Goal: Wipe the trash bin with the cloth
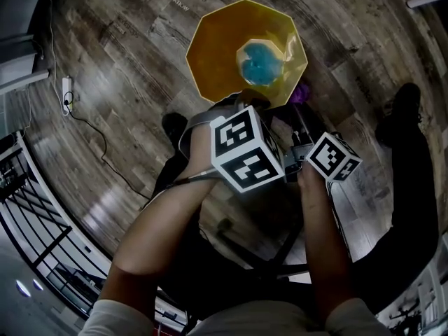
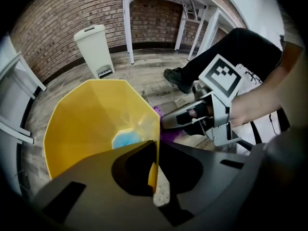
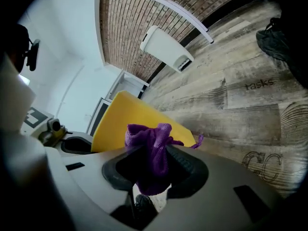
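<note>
Two grippers are at work, and each has its own job. My left gripper (image 2: 155, 150) points steeply down. Its jaws are almost together, pinched on the thin yellow wall of the trash bin (image 2: 86, 124) at the rim, with one jaw inside the bin and the other outside. I think it holds the bin there so the light bin will not slide or tip on the wooden floor (image 1: 126, 61) when its side gets rubbed. The bin's open mouth lies just ahead of these jaws. Deep down at the bottom I can see something blue (image 1: 260, 63), but I cannot tell what it is. My right gripper (image 3: 153, 165) has its jaws closed on the purple cloth (image 3: 150, 141). The cloth is bunched into a ball between the jaws and pokes out past the tips, so I think the soft part will meet the bin first, not the hard jaws. The bin's outer wall sits just beyond those tips, a little to their left. The cloth is very near that wall, but I cannot tell if it touches. I judge that the outside near the rim is the part to be wiped now, close beside the left jaws.
</note>
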The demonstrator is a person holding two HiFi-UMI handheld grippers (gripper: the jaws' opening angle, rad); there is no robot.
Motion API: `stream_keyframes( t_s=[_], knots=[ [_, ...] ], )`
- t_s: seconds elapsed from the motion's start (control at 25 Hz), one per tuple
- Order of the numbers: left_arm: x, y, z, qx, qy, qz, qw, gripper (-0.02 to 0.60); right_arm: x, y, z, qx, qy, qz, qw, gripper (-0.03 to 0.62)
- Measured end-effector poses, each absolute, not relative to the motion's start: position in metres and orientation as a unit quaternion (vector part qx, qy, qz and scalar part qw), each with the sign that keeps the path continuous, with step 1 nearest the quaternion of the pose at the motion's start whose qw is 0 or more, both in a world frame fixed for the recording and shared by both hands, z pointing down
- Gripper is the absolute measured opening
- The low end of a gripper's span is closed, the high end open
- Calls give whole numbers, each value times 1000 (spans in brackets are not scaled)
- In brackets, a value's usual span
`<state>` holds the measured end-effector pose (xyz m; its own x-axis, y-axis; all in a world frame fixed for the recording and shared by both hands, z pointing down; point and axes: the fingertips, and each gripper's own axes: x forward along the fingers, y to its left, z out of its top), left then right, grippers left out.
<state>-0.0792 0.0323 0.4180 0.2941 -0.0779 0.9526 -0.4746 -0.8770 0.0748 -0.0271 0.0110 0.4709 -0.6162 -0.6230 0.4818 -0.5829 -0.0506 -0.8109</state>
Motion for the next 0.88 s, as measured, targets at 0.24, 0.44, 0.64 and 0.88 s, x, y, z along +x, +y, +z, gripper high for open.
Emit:
stream_keyframes(
  t_s=[0.24,0.44,0.64,0.88],
  knots=[
    [-74,26,416,784,-193,562,180,20,-26,0,517,-451,681,-576,-29,130],
    [-70,21,416,782,-205,561,177,20,-24,-9,557,-450,681,-574,-67,130],
    [-66,13,415,782,-220,557,172,17,-22,-22,587,-453,680,-568,-101,130],
    [-61,-3,413,785,-240,548,161,14,-20,-41,607,-459,678,-560,-127,130]
  ],
)
